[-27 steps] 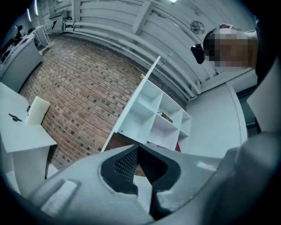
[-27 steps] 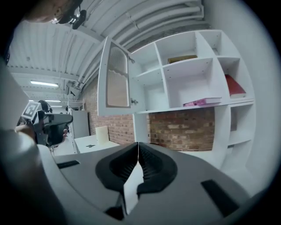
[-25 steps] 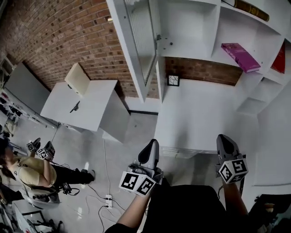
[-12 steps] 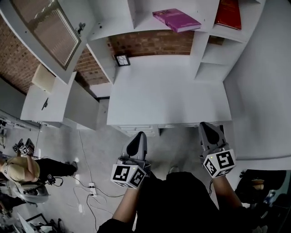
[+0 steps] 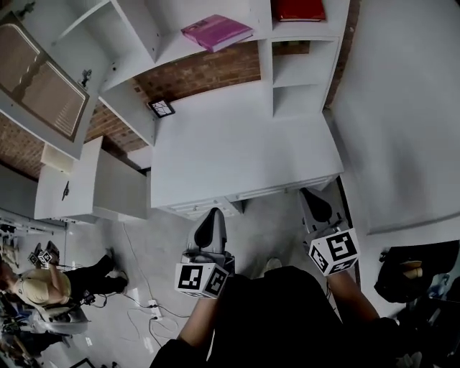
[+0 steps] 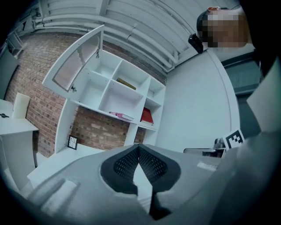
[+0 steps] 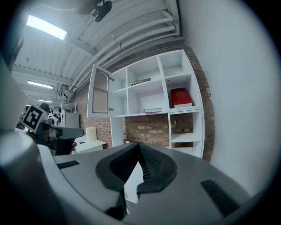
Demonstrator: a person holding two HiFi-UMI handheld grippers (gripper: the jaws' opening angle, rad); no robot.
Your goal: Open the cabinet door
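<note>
1. While both grippers hang just short of the front edge of the white desk (image 5: 237, 154), the cabinet door (image 5: 44, 85) stands swung wide open. It is at the top left corner of the shelf unit (image 5: 264, 50).
2. The left gripper (image 5: 210, 215) is near the left half of that front edge. Its fingers (image 6: 125, 165) are pressed together with nothing between them.
3. The right gripper (image 5: 312, 195) is by the desk's front right corner. Its fingers (image 7: 151, 165) are likewise closed on nothing.
4. A pink book (image 5: 215, 32) lies flat on a middle shelf, and a red book (image 5: 297, 9) sits in the compartment to its right.
5. A small framed picture (image 5: 161, 108) stands at the desk's back left corner.
6. A seated person (image 5: 43, 287) is on the floor side, beyond a low side table (image 5: 65, 190).
</note>
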